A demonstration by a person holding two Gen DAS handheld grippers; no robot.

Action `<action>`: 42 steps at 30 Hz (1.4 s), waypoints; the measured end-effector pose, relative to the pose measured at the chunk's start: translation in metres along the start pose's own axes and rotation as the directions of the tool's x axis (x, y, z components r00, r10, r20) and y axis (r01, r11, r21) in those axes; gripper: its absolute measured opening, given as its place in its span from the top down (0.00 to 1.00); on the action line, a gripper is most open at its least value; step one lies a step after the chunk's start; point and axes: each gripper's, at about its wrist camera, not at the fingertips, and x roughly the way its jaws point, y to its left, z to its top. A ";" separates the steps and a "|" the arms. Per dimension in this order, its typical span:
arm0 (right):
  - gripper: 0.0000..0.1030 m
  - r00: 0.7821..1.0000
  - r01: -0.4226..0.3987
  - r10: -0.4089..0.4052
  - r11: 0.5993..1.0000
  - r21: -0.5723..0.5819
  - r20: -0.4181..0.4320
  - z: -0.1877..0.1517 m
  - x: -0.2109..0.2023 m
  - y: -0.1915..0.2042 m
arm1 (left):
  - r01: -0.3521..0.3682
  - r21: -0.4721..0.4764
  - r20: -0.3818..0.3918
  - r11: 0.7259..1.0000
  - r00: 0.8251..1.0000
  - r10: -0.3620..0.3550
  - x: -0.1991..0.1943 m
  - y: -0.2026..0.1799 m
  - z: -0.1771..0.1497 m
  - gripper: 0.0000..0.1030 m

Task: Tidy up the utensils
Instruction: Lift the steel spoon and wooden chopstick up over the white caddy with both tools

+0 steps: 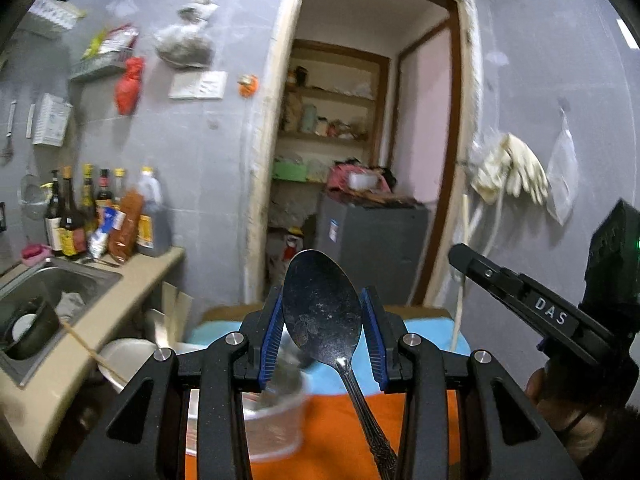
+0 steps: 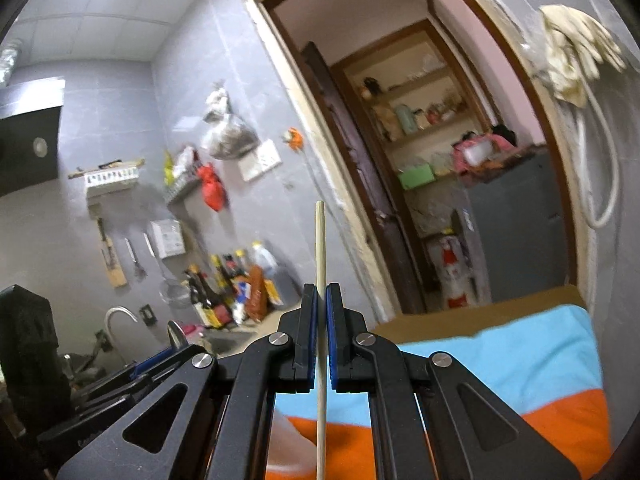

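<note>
**Spoon in One Claw, Chopstick in the Other**

While both of my tools are raised above the cloth-covered counter [image 1: 424,420], its orange and blue fabric fills the lower part of each view, with a brown edge at the far side. Beyond it stands an open doorway [image 1: 376,120] to a pantry with shelves and a grey cabinet [image 1: 372,248]. To the left, the kitchen counter [image 1: 132,280] carries a steel sink [image 1: 60,280] and a cluster of sauce bottles [image 1: 100,212] against the grey tiled wall. Pale rubber gloves [image 1: 512,168] hang on the wall right of the door.

My left claw [image 1: 322,336] pinches a metal spoon [image 1: 320,304] across its bowl, the blue pads pressed to either side; the bowl stands upright and the ornate handle runs down toward the camera. Below it, blurred, sits a clear plastic container [image 1: 276,424] on the orange cloth, beside a steel bowl [image 1: 120,356].

My right claw [image 2: 322,340] is pressed nearly together on a single wooden chopstick [image 2: 320,248], which stands upright, its tip well above the fingers and its lower end running out of the bottom of the view. The right tool shows at the edge of the left view.
</note>
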 end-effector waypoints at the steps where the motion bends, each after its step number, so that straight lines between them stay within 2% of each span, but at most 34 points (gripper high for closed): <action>1: 0.97 1.000 -0.013 0.013 1.000 -0.001 0.010 0.003 0.005 0.008 | -0.018 -0.009 0.017 1.000 1.000 0.018 -0.006 0.013 0.007 0.68; 8: 0.97 0.990 -0.085 0.084 0.996 0.004 0.111 0.017 0.036 0.049 | -0.115 -0.089 0.109 0.989 0.986 0.125 -0.018 0.098 0.035 0.68; 11: 0.97 0.987 -0.080 0.080 0.997 -0.008 0.142 0.012 0.052 0.064 | -0.149 -0.116 0.126 0.982 0.978 0.164 -0.013 0.129 0.033 0.68; 14: 0.97 0.989 -0.056 0.059 0.998 -0.031 0.136 0.000 0.067 0.073 | -0.179 -0.122 0.133 0.976 0.972 0.195 -0.007 0.149 0.027 0.68; 18: 0.97 0.994 -0.019 0.026 0.997 -0.072 0.102 -0.020 0.081 0.080 | -0.231 -0.089 0.157 0.969 0.957 0.242 0.000 0.159 0.018 0.68; 24: 0.97 0.997 0.016 -0.010 0.995 -0.096 0.070 -0.035 0.093 0.082 | -0.260 -0.068 0.188 0.963 0.945 0.269 0.006 0.171 0.017 0.68; 32: 0.97 0.999 0.038 -0.033 0.989 -0.145 0.038 -0.049 0.099 0.088 | -0.296 -0.002 0.218 0.955 0.932 0.289 0.017 0.164 -0.001 0.68; 38: 0.97 0.999 0.040 -0.041 0.988 -0.152 -0.002 -0.058 0.100 0.088 | -0.296 0.019 0.192 0.955 0.938 0.287 0.025 0.159 -0.017 0.68; 42: 0.96 0.999 0.035 -0.040 0.987 -0.154 -0.033 -0.061 0.101 0.088 | -0.266 0.012 0.161 0.964 0.952 0.261 0.023 0.158 -0.018 0.68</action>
